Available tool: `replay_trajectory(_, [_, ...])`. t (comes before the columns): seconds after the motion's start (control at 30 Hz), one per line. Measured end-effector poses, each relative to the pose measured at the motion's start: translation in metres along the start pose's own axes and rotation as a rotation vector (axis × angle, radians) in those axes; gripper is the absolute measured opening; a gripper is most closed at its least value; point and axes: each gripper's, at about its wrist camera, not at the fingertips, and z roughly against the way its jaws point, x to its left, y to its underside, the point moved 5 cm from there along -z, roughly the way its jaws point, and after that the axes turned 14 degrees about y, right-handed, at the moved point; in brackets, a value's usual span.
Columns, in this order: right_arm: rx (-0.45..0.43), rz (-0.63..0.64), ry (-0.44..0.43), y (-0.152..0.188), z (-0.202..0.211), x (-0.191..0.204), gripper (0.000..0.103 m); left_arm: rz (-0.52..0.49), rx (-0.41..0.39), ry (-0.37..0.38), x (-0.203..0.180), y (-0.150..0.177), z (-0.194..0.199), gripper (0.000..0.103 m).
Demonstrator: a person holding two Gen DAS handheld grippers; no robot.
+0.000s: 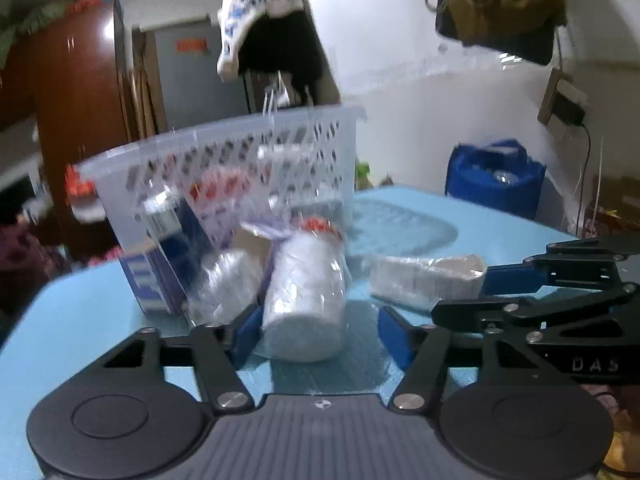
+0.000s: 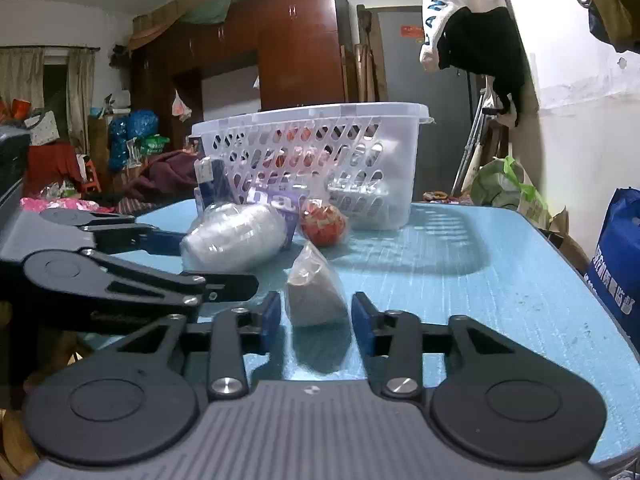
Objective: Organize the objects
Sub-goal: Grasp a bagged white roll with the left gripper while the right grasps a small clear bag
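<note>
Two hand-held grippers at work. Left hand-held gripper (image 1: 316, 332) half-wide around bagged white roll (image 1: 306, 296): light, soft, slippery film; grip mid-body. Right hand-held gripper (image 2: 316, 316) narrowed around small bagged packet (image 2: 314, 292), contact unclear.

Counted on the blue table (image 2: 500, 280): one white perforated basket (image 2: 312, 148), two plastic-wrapped white rolls (image 1: 306, 296) (image 1: 224, 284), one flat bagged white packet (image 1: 428, 278), one red-patterned bagged bundle (image 2: 323, 224), one purple-and-white box (image 2: 280, 204), two grippers (image 1: 316, 334) (image 2: 316, 320).
</note>
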Motion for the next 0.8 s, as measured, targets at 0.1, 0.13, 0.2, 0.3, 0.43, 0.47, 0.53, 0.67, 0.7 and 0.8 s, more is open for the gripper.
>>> replay_trajectory(0.1, [-0.014,-0.005,0.002,-0.001,0.005,-0.003,0.036,0.061,0.006,0.034,0.008,0.001,-0.003,0.045])
replay_trajectory(0.13, [-0.016,-0.008,0.002,-0.002,0.006,-0.004,0.036,0.078,0.002,0.044,0.01,0.002,-0.003,0.045])
replay_trajectory(0.2, [-0.02,-0.013,0.006,-0.002,0.008,-0.007,0.036,0.086,-0.012,0.046,0.011,0.004,-0.001,0.045])
replay_trajectory(0.3, [-0.015,-0.019,0.01,-0.003,0.007,-0.011,0.036,0.069,-0.021,0.036,0.01,0.006,0.001,0.045])
replay_trajectory(0.43, [-0.011,-0.022,0.011,-0.001,0.006,-0.012,0.036,0.076,-0.047,0.039,0.01,0.008,0.005,0.045])
replay_trajectory(0.47, [-0.014,-0.023,0.01,-0.001,0.006,-0.012,0.036,0.075,-0.062,0.04,0.01,0.007,0.007,0.045])
replay_trajectory(0.53, [-0.02,-0.023,0.009,-0.002,0.007,-0.012,0.036,0.058,-0.099,0.035,0.008,0.009,0.013,0.045])
replay_trajectory(0.67, [-0.027,-0.025,0.007,-0.002,0.008,-0.012,0.036,0.012,-0.195,0.028,0.003,0.011,0.028,0.045])
replay_trajectory(0.7, [-0.028,-0.026,0.006,-0.003,0.009,-0.012,0.036,0.008,-0.215,0.021,0.002,0.01,0.032,0.045])
replay_trajectory(0.8, [-0.037,-0.026,0.004,-0.004,0.011,-0.011,0.036,-0.001,-0.27,0.001,0.0,0.008,0.041,0.045])
